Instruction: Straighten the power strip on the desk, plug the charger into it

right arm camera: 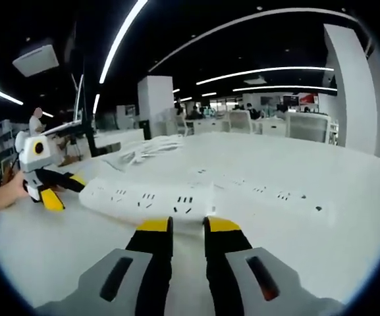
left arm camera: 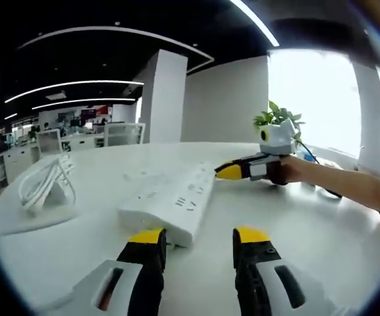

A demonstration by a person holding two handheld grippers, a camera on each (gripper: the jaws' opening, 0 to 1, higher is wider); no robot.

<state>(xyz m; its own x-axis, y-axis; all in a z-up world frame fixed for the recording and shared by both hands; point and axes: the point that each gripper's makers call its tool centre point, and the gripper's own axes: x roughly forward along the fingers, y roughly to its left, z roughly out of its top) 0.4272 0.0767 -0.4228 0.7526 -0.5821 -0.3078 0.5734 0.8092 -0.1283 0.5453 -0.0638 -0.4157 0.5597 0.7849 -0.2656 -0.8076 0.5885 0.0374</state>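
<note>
Right now the white power strip (left arm camera: 171,201) lies flat on the pale desk (left arm camera: 321,230), its near end just ahead of the left gripper (left arm camera: 199,240), whose yellow-tipped jaws stand parted and hold nothing. In the left gripper view the right gripper (left arm camera: 232,172) comes in from the right, a person's hand (left arm camera: 292,170) around it, tips at the strip's far end. A coiled white cable (left arm camera: 45,183) sits well to the left, a potted plant (left arm camera: 278,118) behind.

In the right gripper view the strip (right arm camera: 203,194) stretches sideways just beyond the right gripper (right arm camera: 188,227), jaws narrowly apart, empty. The left gripper (right arm camera: 54,191) sits by its left end. The strip is a smooth plastic bar with rows of dark socket slots.
</note>
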